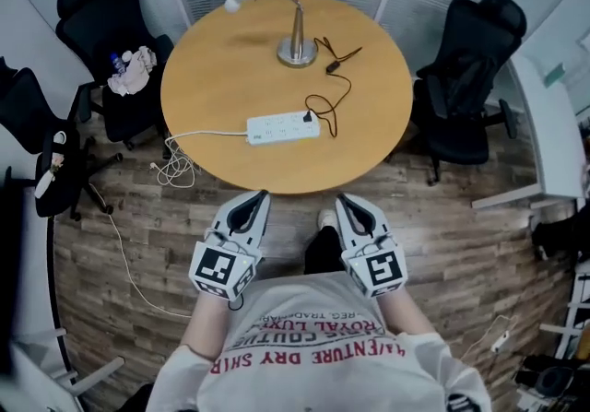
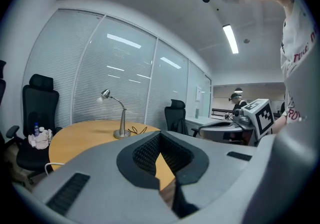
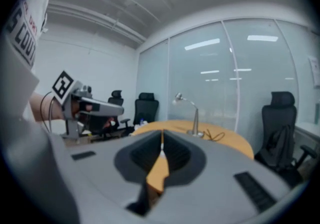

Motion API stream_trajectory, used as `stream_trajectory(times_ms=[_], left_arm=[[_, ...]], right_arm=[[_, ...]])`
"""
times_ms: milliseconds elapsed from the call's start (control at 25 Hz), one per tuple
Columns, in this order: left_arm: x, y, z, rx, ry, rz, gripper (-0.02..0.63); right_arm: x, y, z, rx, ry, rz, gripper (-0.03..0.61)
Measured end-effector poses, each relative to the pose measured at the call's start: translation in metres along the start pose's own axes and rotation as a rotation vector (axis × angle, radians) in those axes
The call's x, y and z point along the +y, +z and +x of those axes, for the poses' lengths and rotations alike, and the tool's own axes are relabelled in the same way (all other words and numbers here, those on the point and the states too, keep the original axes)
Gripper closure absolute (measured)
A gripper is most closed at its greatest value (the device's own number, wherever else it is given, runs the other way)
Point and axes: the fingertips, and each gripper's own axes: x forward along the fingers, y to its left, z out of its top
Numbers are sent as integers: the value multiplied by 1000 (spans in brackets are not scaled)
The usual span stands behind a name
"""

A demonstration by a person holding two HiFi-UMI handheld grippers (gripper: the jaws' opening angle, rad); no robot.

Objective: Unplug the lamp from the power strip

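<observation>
A silver gooseneck lamp (image 1: 297,32) stands at the far side of the round wooden table (image 1: 221,78). Its black cord (image 1: 339,80) runs toward me to a black plug (image 1: 311,116) seated in the right end of a white power strip (image 1: 279,129). Both grippers hover short of the table's near edge, close to my body. My left gripper (image 1: 262,194) and right gripper (image 1: 340,199) are shut and hold nothing. The left gripper view shows the lamp (image 2: 121,118) far beyond the left gripper (image 2: 160,134). The right gripper view shows the lamp (image 3: 194,118) beyond the right gripper (image 3: 162,133).
The strip's white cable (image 1: 175,159) drops off the table's left edge onto the wooden floor. Black office chairs stand left (image 1: 111,23) and right (image 1: 470,78) of the table, the left one holding clutter (image 1: 132,69). Glass walls with blinds close the far side.
</observation>
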Motion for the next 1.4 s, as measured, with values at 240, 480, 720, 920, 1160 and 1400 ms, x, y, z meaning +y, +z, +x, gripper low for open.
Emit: stream_trajectory(times_ms=[240,480,720,920,1160,1400], left_arm=[[27,15,77,4,140,-9,586],[50,15,143,23,268,-46,586],[65,0,178,76,360,-57,586],[72,-24,195,146,366,-34,586],[103,-72,216,278,342,-30,586],[126,-136,249,458,219,45,586]], right_arm=[[-82,12,67,14,133,-12,549],[-147,13,130,53,273,7,549],[-169,-3,165,129,399,28,549],[-171,-34,184,207,444,20,549],[-154,-57,200,285,474,13,549],[-144,-61,219,338,452,20,549]])
